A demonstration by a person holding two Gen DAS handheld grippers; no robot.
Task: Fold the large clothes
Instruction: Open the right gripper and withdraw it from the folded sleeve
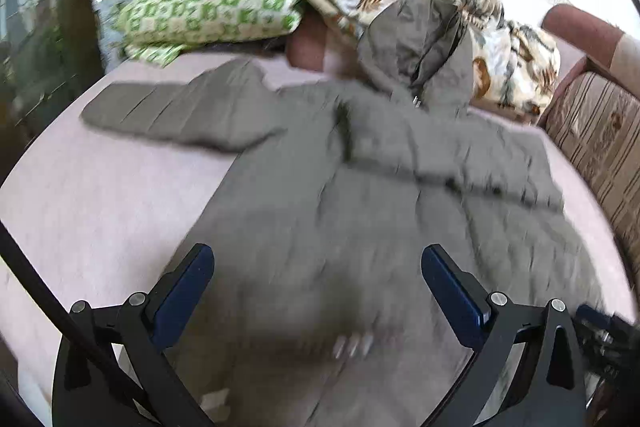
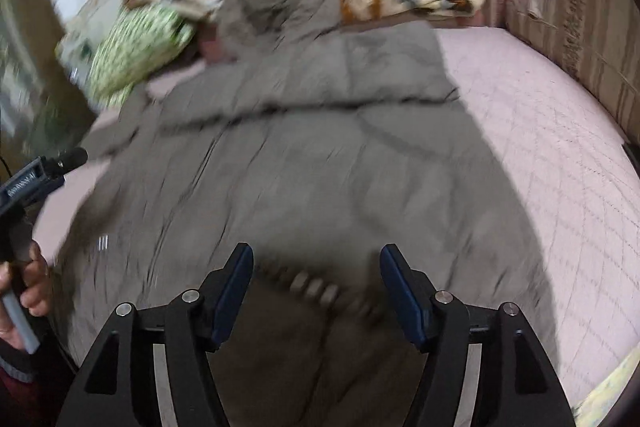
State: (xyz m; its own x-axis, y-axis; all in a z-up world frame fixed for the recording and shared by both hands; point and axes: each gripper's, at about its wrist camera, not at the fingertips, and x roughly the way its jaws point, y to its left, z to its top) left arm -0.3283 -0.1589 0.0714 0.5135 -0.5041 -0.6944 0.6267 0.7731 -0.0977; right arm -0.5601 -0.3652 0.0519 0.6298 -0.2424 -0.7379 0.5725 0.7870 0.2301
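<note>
- Grey-brown quilted jacket (image 1: 360, 187), one in all, lies spread flat on a bed (image 1: 100, 207); its hood (image 1: 416, 47) points toward the far end and rests against a heap of bedding.
- One sleeve (image 1: 180, 115) stretches out flat to the left in the left wrist view; the other sleeve (image 1: 480, 163) lies folded across the jacket's chest.
- Pale pink quilted cover dresses the bed, with stitched diamond lines showing on its bare right side in the right wrist view.
- At the far end lie one green-and-white patterned pillow (image 1: 208, 3) and one cream, brown and grey printed blanket (image 1: 500, 39), crumpled, touching the hood.
- A striped beige and brown sofa back (image 1: 596, 131) runs along the bed's right edge; a white wall rises behind.
- Left gripper (image 1: 318, 281): its two blue-padded fingers spread wide, holding nothing, hovering over the lower part of the jacket.
- Right gripper (image 2: 316, 275): its two blue-padded fingers also spread apart, holding nothing, over the jacket's lower middle.
- In the right wrist view, the person's left hand (image 2: 32, 287) grips the other tool's handle at the left edge.
- Both views are smeared with motion blur; small details on the jacket cannot be made out.
</note>
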